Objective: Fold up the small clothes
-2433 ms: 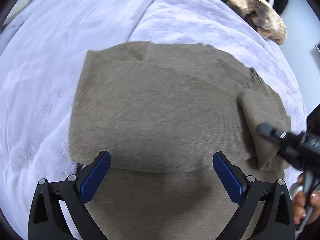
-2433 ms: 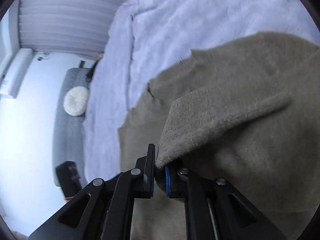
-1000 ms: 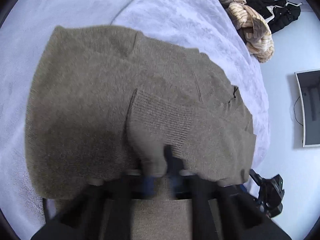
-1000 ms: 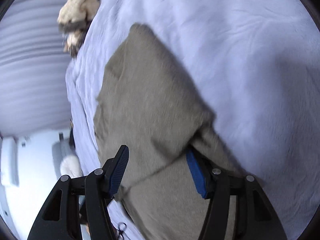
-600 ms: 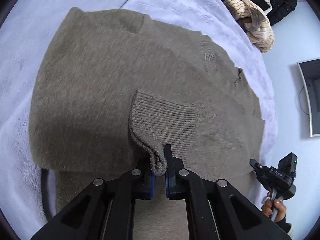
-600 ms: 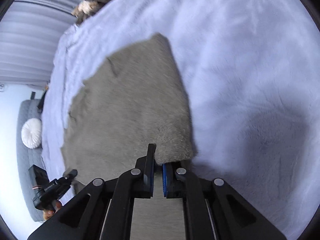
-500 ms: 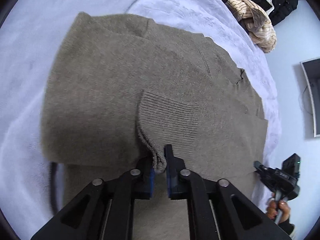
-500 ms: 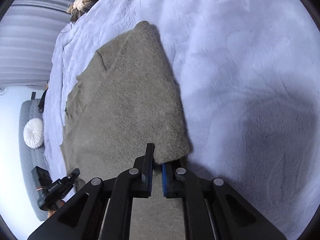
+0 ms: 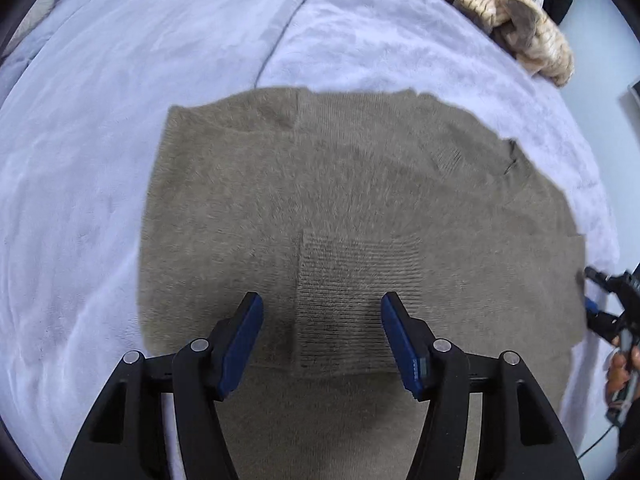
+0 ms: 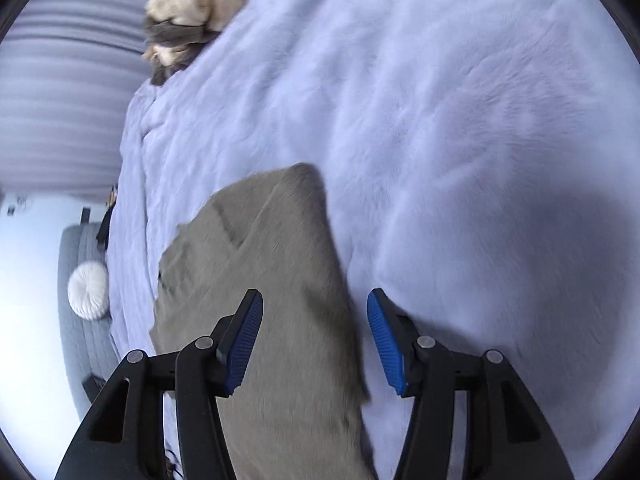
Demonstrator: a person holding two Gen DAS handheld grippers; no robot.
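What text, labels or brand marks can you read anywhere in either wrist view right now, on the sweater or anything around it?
None: no readable text in either view.
Taupe sweater: no tag, label or print visible.
Lavender blanket: plain.
Left gripper and right gripper: no markings visible on the blue pads or black fingers.
Pile of clothes at the far edge: no lettering that can be made out.
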